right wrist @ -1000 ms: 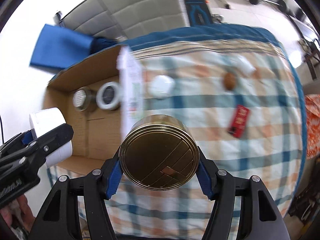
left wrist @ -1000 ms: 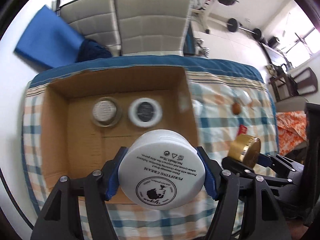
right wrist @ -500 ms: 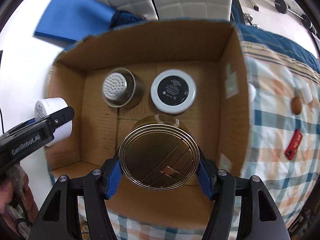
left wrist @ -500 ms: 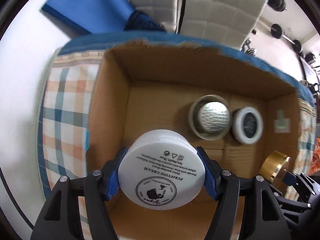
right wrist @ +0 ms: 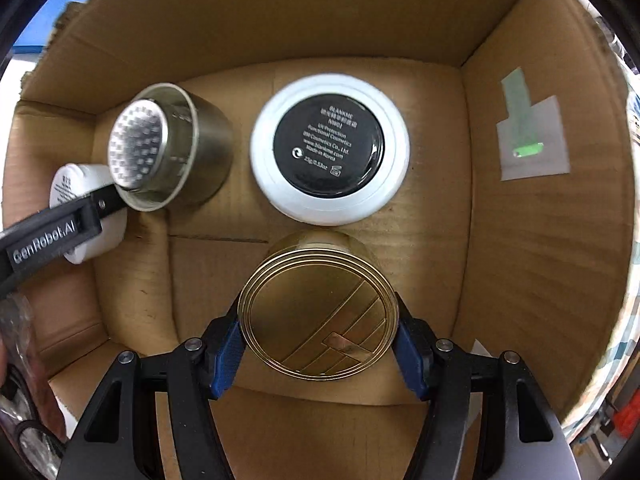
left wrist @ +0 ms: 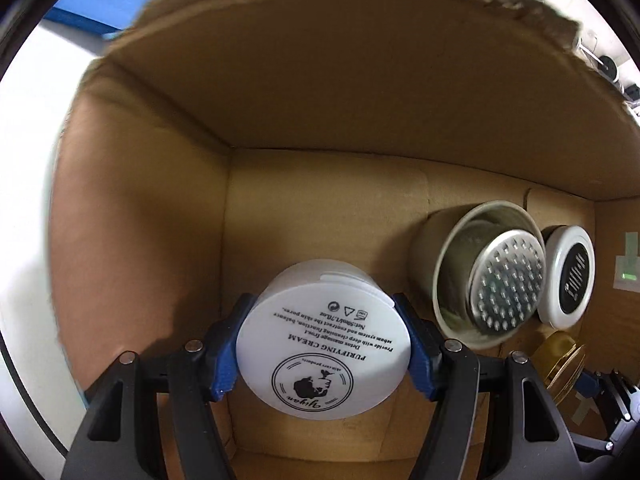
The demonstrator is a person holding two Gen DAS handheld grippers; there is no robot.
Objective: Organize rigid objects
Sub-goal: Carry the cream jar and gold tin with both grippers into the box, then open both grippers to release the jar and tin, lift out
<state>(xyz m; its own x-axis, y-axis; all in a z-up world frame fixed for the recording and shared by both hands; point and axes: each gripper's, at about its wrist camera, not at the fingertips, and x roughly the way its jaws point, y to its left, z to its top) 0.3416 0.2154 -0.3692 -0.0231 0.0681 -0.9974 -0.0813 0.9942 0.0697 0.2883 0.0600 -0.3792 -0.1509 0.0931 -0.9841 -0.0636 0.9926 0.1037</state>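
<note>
My left gripper [left wrist: 324, 350] is shut on a white cream jar [left wrist: 324, 344] and holds it low inside the cardboard box [left wrist: 360, 92], near the left wall. My right gripper [right wrist: 318, 330] is shut on a round gold tin [right wrist: 318, 316], held inside the same box [right wrist: 540, 240] in front of the other items. A steel cup with a perforated insert [left wrist: 492, 276] [right wrist: 168, 148] and a white-rimmed black compact [left wrist: 570, 276] [right wrist: 330, 148] lie on the box floor. The gold tin also shows in the left wrist view [left wrist: 562, 362]; the white jar also shows in the right wrist view [right wrist: 86, 216].
The box walls surround both grippers closely. A taped label with a green mark [right wrist: 528, 144] is on the right wall. A checked cloth [right wrist: 624, 340] shows beyond the right wall. A blue object [left wrist: 92, 4] lies behind the box.
Both grippers have moved down and forward into the box with their jars. The box walls now fill both views and the table outside is mostly out of sight.
</note>
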